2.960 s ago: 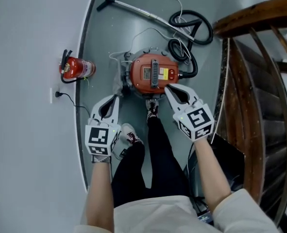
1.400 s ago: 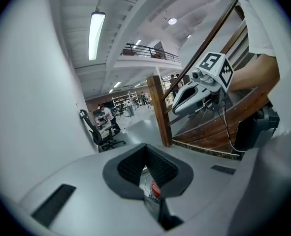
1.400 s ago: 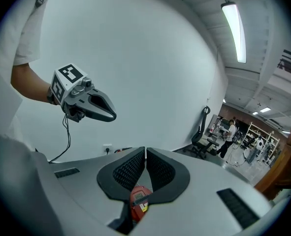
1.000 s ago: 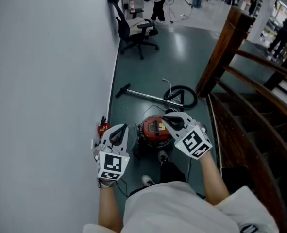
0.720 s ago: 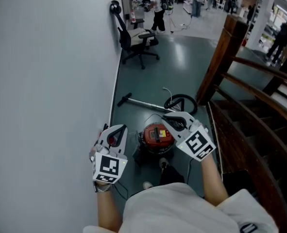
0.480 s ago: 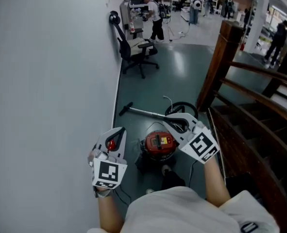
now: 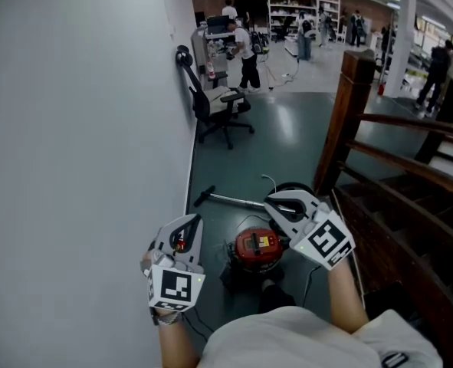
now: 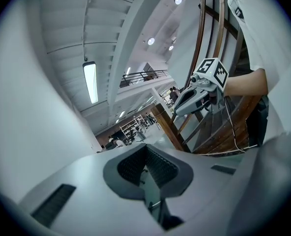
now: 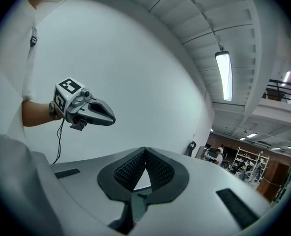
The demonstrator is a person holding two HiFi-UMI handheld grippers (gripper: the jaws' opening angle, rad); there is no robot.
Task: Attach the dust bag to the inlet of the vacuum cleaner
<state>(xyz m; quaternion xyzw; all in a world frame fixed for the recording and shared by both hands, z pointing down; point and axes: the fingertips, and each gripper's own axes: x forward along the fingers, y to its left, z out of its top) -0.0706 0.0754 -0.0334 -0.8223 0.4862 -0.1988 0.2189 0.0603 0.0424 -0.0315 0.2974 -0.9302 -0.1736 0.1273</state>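
The vacuum cleaner (image 7: 257,248), a red drum, stands on the floor (image 7: 287,129) just in front of the person's feet, near the wall (image 7: 80,129) on the left. Its hose (image 7: 293,190) lies coiled just beyond it, and the wand (image 7: 230,200) stretches away to the far left. No dust bag shows in any view, and the inlet cannot be made out from up here.

Judging by this, no fitting step is in hand: the person stands upright with both tools held high, well apart from the machine. Either the bag already sits inside or the work is paused. Any further step would call for stooping back down to the drum.

The left tongs (image 7: 188,231) are closed, pads meeting at the tip with nothing between them. The right tongs (image 7: 278,204) are likewise closed and empty. Both point roughly level into the room, touching nothing. Farther off stand an office chair (image 7: 220,107) by the wall and a wooden stair rail (image 7: 398,159) on the right.
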